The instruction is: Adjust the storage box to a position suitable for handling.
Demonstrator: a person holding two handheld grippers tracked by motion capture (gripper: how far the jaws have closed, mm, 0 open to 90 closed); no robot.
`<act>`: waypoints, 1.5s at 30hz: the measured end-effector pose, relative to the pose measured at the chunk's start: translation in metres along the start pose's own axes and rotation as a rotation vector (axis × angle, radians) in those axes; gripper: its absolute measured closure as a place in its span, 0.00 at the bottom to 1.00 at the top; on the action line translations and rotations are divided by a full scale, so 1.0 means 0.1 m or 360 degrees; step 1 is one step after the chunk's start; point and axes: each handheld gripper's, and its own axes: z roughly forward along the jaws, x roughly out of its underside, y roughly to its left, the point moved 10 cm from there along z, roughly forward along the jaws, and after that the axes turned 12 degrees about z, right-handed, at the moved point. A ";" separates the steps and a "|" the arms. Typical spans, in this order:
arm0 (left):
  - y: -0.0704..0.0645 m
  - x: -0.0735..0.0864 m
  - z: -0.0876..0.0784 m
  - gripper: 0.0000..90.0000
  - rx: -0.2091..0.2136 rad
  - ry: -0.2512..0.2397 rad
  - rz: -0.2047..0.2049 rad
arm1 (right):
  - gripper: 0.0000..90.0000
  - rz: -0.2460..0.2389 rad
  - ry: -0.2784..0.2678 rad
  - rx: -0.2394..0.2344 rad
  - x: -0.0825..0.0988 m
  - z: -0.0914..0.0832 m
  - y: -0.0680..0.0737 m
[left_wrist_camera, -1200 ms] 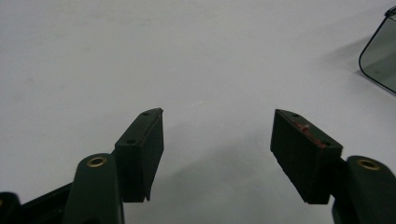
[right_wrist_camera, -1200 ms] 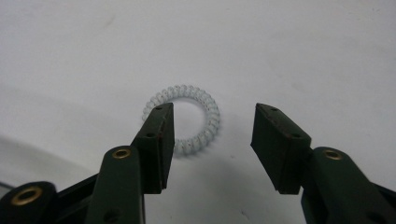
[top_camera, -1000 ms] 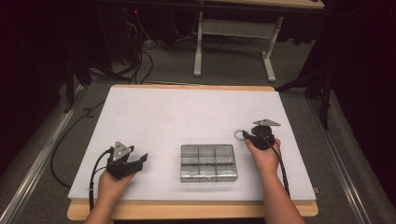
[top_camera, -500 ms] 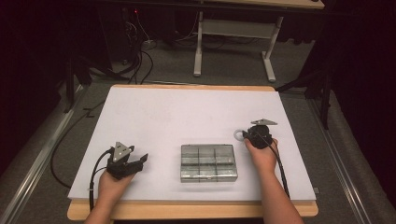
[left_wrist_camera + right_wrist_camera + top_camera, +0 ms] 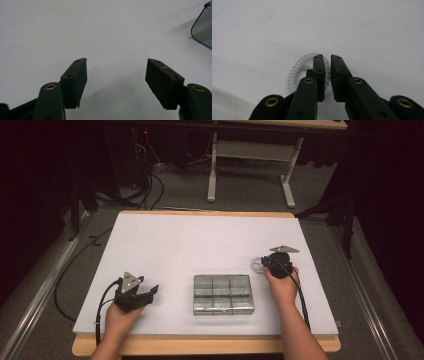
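White table, right hand-held gripper now nearly closed on coil ring; left hand-held gripper wide, empty, unmoved.

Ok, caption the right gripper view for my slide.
Right hand-held gripper, jaws nearly closed around one side of a clear spiral hair tie on the white table.

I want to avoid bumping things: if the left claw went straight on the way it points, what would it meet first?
Probably nothing: ahead of the open left claw lies bare white table. The clear box sits off to its right, outside that line.
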 end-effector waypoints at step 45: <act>0.01 0.01 0.01 0.40 -0.0003 0.0013 -0.0007 | 0.92 0.0033 -0.0109 0.0005 0.33 -0.73 -0.20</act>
